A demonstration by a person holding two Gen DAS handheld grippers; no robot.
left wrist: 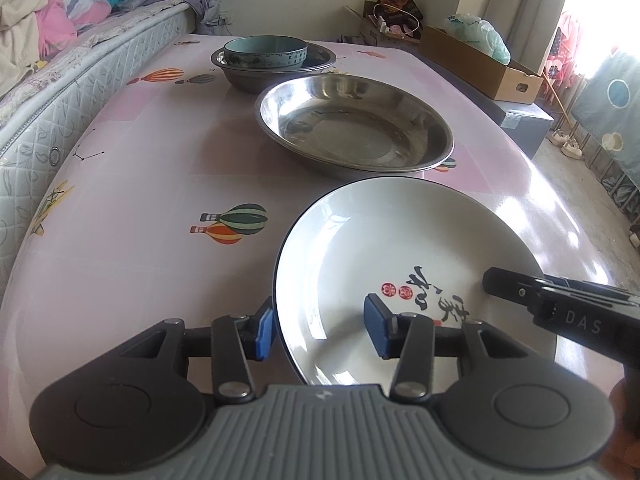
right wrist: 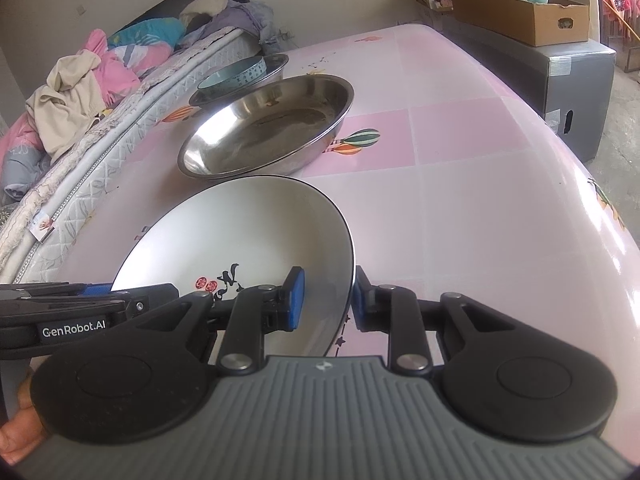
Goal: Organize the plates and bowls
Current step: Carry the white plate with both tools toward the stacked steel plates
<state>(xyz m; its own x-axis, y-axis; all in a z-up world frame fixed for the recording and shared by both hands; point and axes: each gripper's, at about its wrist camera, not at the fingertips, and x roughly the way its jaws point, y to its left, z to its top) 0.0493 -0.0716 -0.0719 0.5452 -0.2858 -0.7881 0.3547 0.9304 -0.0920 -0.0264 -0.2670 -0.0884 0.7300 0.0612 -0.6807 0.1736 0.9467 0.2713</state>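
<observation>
A white plate (left wrist: pixel 400 248) with a black rim and black calligraphy hangs tilted over the near part of the pink table (left wrist: pixel 140 184). My left gripper (left wrist: pixel 320 332) straddles its left rim, and the blue pads stand wide, not pressing on it. My right gripper (right wrist: pixel 326 300) is shut on the plate's (right wrist: pixel 248 232) right rim, one pad inside and one outside. The right gripper also shows at the plate's right edge (left wrist: pixel 516 290) in the left wrist view. Beyond lies a large steel plate (left wrist: pixel 356 124). Farther back, a teal bowl (left wrist: pixel 264 54) sits inside a steel bowl (left wrist: pixel 280 74).
A mattress (left wrist: pixel 48 120) piled with clothes runs along the table's left side. At the right stand a cardboard box (left wrist: pixel 480 60) and a grey cabinet (right wrist: pixel 576 80). The tablecloth (right wrist: pixel 460 200) with its balloon prints lies bare to the right of the dishes.
</observation>
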